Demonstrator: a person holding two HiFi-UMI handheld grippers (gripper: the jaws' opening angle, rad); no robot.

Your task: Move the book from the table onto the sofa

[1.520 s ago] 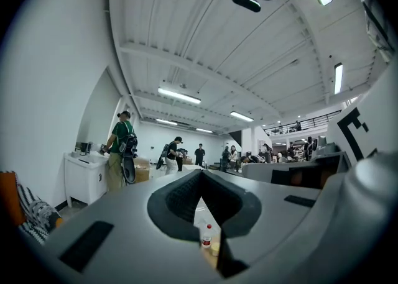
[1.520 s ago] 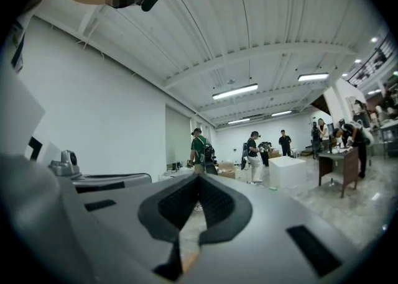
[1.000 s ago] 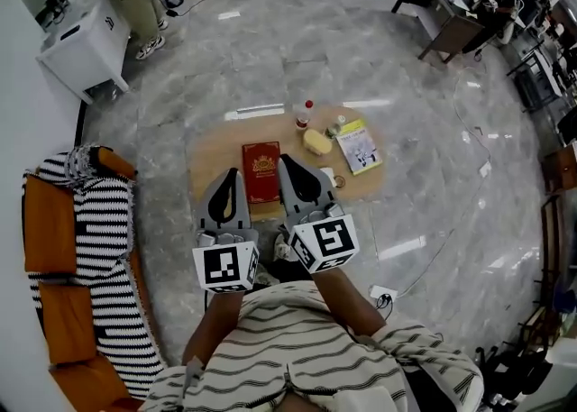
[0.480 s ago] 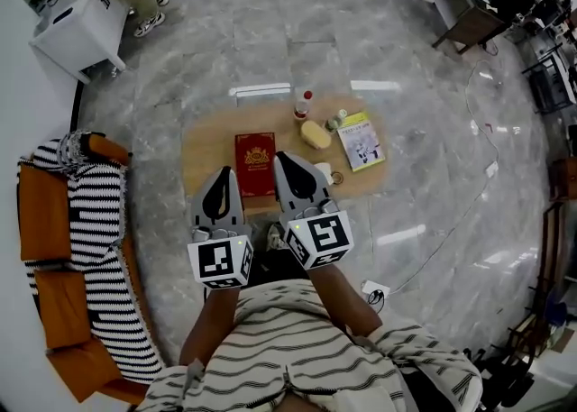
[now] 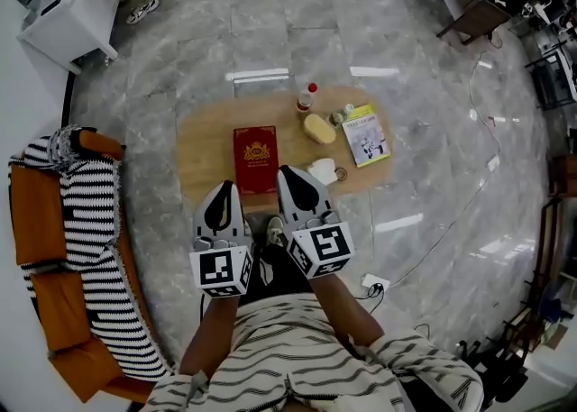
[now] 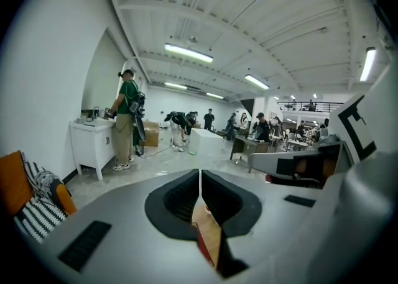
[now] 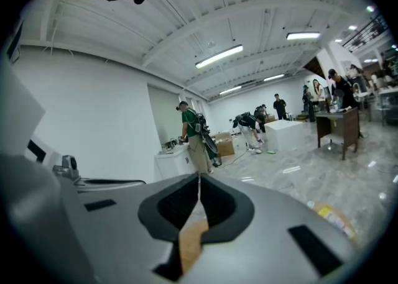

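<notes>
The red book (image 5: 255, 159) lies flat on the low wooden table (image 5: 203, 144), near its front edge. My left gripper (image 5: 223, 186) is shut and empty, its tip at the table's near edge just left of the book's near corner. My right gripper (image 5: 288, 170) is also shut and empty, its tip beside the book's near right corner. In the left gripper view the shut left gripper (image 6: 199, 178) shows table wood and a sliver of the red book (image 6: 203, 250) below its tip. In the right gripper view the right gripper (image 7: 199, 184) is shut over bare wood.
The orange sofa (image 5: 41, 221) with a striped throw (image 5: 95, 221) stands to the left. On the table's right half are a red-capped bottle (image 5: 306, 100), a yellow object (image 5: 316, 129), a white crumpled thing (image 5: 322, 170) and a yellow-green book (image 5: 365, 134). People stand far off by a white cabinet (image 6: 93, 143).
Both grippers have sunk towards the table, side by side; their tips now sit at the book's near end instead of alongside it. Both stayed shut.
</notes>
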